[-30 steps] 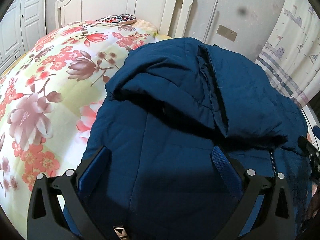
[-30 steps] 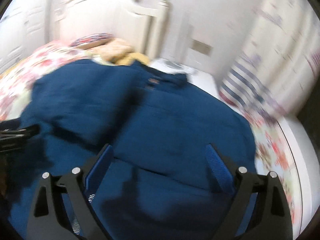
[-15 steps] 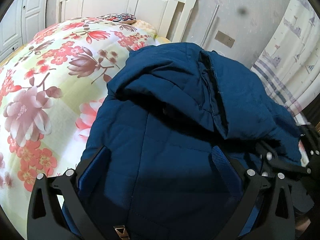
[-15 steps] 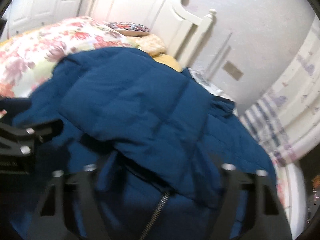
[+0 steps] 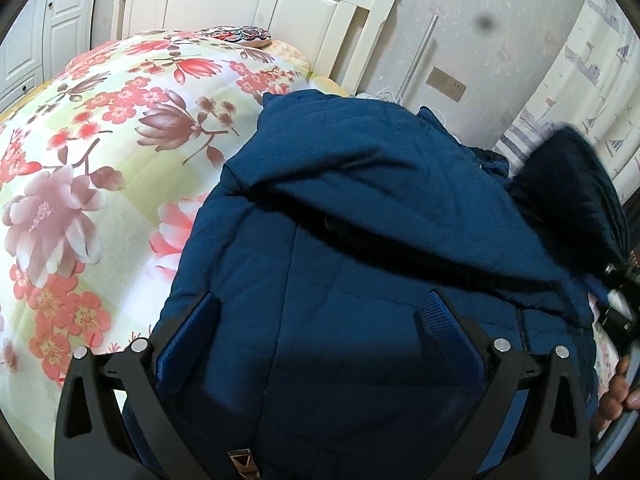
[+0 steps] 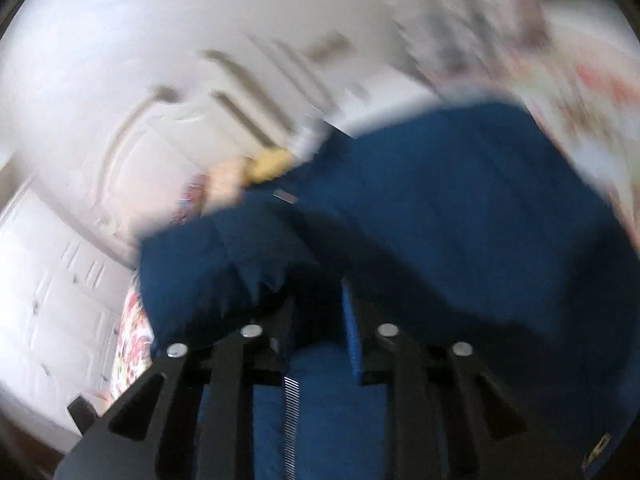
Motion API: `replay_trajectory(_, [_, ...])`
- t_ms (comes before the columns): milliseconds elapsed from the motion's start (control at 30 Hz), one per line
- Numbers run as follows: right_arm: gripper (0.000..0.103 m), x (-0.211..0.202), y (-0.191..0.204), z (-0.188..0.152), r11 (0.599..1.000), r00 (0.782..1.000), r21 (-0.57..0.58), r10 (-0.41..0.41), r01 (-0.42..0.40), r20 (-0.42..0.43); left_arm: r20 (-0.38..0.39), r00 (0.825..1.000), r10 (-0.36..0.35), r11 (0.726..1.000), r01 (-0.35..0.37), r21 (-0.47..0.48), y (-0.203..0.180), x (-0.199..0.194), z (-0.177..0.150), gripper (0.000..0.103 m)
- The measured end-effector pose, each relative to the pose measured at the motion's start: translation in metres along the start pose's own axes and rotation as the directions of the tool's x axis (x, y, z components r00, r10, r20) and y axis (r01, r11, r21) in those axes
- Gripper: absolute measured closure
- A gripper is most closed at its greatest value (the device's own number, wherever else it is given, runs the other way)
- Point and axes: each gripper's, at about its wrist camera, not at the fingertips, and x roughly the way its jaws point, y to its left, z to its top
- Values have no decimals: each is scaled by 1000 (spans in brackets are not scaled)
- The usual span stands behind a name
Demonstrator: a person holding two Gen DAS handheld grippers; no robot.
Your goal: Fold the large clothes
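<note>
A dark blue padded jacket (image 5: 380, 240) lies on the bed, its upper part folded over the body. My left gripper (image 5: 316, 320) hovers over its lower part, open wide, with fabric under the fingers but none pinched. My right gripper (image 6: 318, 304) is rolled to one side, and its jaws are closing on a fold of the jacket (image 6: 460, 200) near the zip. This view is blurred. In the left wrist view that gripper (image 5: 618, 304) shows at the right edge, with a raised flap of jacket (image 5: 572, 184) above it and a hand (image 5: 616, 392) below.
A floral quilt (image 5: 100, 160) covers the bed left of the jacket. A white headboard (image 5: 296, 12) and a patterned cushion (image 5: 240, 36) stand at the far end. A curtain (image 5: 580, 80) hangs at the right, and white wardrobe doors (image 5: 36, 40) are at the left.
The right gripper has swung and rolled over, and its jaws have narrowed from wide open onto a fold of the jacket. The jacket's right edge has risen. The left gripper has stayed put.
</note>
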Motion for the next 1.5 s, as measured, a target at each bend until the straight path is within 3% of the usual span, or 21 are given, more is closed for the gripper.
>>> replay_trajectory(33, [70,1,-4,-3,999,999,-18,-51,51,-9,-1,1000,4,1000,-4,3,-1,0,0,4])
replay_trajectory(100, [49,-2,1,-8,987,991,-89,-137,137,10,-1,1000,6,1000,-6,4,-1,-1,-2,4])
replay_trajectory(200, [34,-13,22,-7,930,961,-248,-253,273,109,0,1000,1,1000,-1,-1,1,-1,-1,4])
replay_trajectory(300, [25,-18,42,0,864,944,-379,-298,331,143,-8,1000,19,1000,-18,12,-2,0,-1,4])
replay_trajectory(367, [24,-14,40,12,863,951,-399,-290,309,110,-9,1000,19,1000,-19,12,-2,1,-1,4])
replay_trajectory(433, [24,-9,20,27,907,965,-333,-254,259,59,-7,1000,11,1000,-11,7,-1,1,0,4])
replay_trajectory(567, [23,7,-14,45,911,956,-292,-291,290,42,-2,1000,-4,1000,4,-4,2,0,0,4])
replay_trajectory(667, [18,12,-29,42,932,972,-282,-233,229,17,-4,1000,3,1000,-3,3,1,0,0,4])
replay_trajectory(867, [19,9,-44,35,949,995,-298,-101,103,21,-6,1000,15,1000,-15,14,-2,1,-1,4])
replay_trajectory(967, [30,7,-42,32,949,999,-312,-47,53,28,-8,999,45,998,-44,36,-7,2,0,4])
replay_trajectory(1100, [74,0,-49,34,956,998,-291,39,-26,41,10,998,62,987,-62,147,-27,-1,-3,4])
replay_trajectory(1200, [82,-7,-62,39,968,992,-231,110,-94,61,55,994,96,972,-105,210,-39,-8,-2,4])
replay_trajectory(1300, [83,-13,-61,39,964,986,-236,148,-125,82,58,987,147,956,-157,248,-43,-5,7,4])
replay_trajectory(1400, [84,-19,-51,41,956,984,-269,148,-117,99,66,981,182,939,-193,286,-44,-3,19,4])
replay_trajectory(1500, [85,-36,-28,45,943,978,-310,166,-119,129,54,983,175,940,-183,287,-38,0,33,4])
